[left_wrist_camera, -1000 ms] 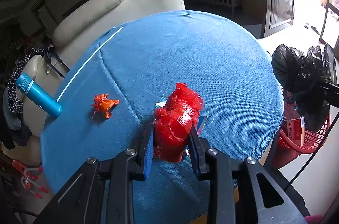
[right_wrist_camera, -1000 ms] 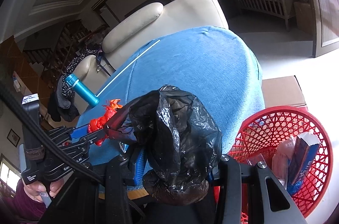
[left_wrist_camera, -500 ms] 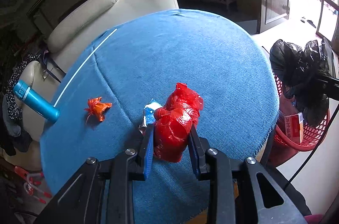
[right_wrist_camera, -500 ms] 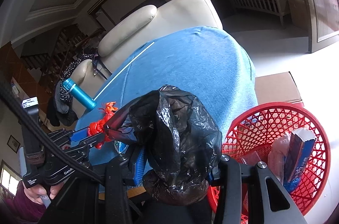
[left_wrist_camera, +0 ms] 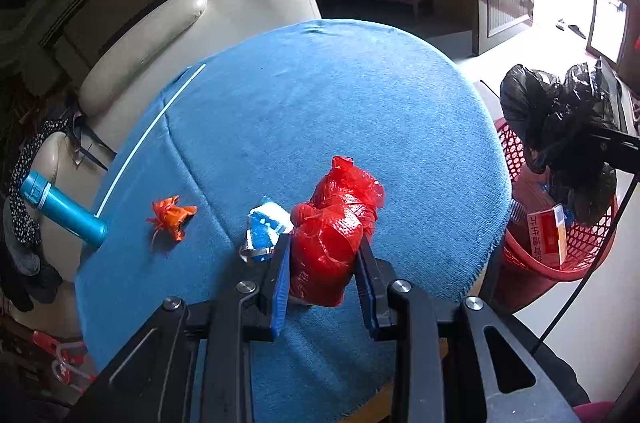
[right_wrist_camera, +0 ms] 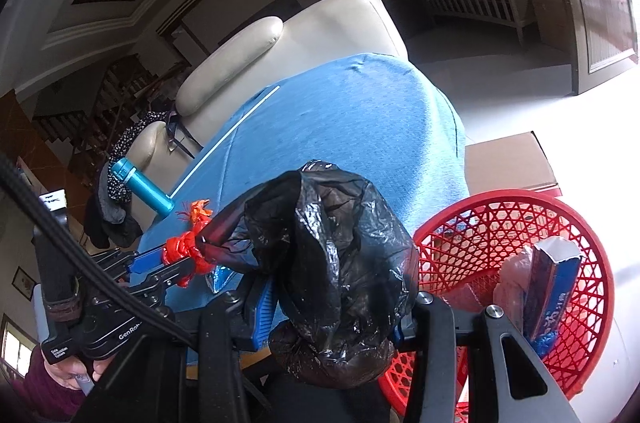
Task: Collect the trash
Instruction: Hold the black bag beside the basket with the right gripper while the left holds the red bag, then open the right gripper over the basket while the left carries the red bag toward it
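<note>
Grippers are both loaded. The left gripper (left_wrist_camera: pixel 324 259) is closed on a crumpled red plastic bag (left_wrist_camera: pixel 334 235), above the near part of the round table with a blue cloth (left_wrist_camera: pixel 320 111). Just left of this bag a blue-and-white wrapper (left_wrist_camera: pixel 266 229) lies on the cloth, and further left an orange wrapper (left_wrist_camera: pixel 172 217) lies apart from it. A teal bottle (left_wrist_camera: pixel 60 205) lies at the left edge of the table, partly over the rim.

The right gripper (right_wrist_camera: pixel 332 319) is clamped on a black plastic bag (right_wrist_camera: pixel 332 275), just beyond the right edge of the table. The red mesh basket (right_wrist_camera: pixel 500 223) stands on the floor beside this edge, with a box (right_wrist_camera: pixel 548 287) already inside.

The far half of the cloth is bare. Behind the table is a cream armchair (left_wrist_camera: pixel 200 19).
</note>
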Motion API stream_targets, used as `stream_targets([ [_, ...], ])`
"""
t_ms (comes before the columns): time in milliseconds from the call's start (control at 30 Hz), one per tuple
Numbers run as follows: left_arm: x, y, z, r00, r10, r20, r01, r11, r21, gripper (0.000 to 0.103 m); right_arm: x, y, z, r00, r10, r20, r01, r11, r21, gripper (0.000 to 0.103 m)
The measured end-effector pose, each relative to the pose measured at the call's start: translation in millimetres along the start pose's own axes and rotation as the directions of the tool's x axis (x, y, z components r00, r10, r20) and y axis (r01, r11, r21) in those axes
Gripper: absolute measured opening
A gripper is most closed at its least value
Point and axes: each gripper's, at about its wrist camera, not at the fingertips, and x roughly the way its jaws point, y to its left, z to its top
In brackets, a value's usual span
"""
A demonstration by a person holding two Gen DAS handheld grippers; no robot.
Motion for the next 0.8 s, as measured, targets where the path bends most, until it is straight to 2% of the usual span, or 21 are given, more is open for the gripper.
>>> stream_targets([
  [200, -2, -16, 7, 0.999, -0.035, 0.016, 0.035, 0.999, 0.038, 0.032, -9, -14, 1, 0.999, -0.032, 0.013, 0.031, 0.999, 0.017, 0.046],
  [400, -3, -32, 20, 0.99, -0.141, 0.016, 0.14, 0.989, 0.048, 0.032, -25, -32, 4, 0.995, -0.098, 0.036, 0.097, 0.995, 0.033, 0.048],
  [600, -9, -56, 36, 0.964, -0.265, 0.033, 0.262, 0.962, 0.082, 0.034, -43, -52, 7, 0.986, -0.157, 0.054, 0.153, 0.986, 0.067, 0.049],
  [667, -12, -64, 41, 0.954, -0.298, 0.037, 0.293, 0.951, 0.094, 0.035, -50, -60, 7, 0.983, -0.172, 0.056, 0.166, 0.982, 0.093, 0.055],
  [700, -14, -69, 45, 0.947, -0.319, 0.044, 0.313, 0.944, 0.101, 0.038, -52, -63, 7, 0.983, -0.173, 0.058, 0.167, 0.98, 0.105, 0.059],
  [767, -15, -75, 50, 0.935, -0.351, 0.048, 0.344, 0.932, 0.111, 0.051, -54, -67, 8, 0.983, -0.175, 0.061, 0.166, 0.979, 0.12, 0.064],
  [800, -17, -77, 51, 0.93, -0.363, 0.056, 0.355, 0.928, 0.115, 0.052, -58, -72, 9, 0.98, -0.188, 0.066, 0.177, 0.973, 0.145, 0.065],
])
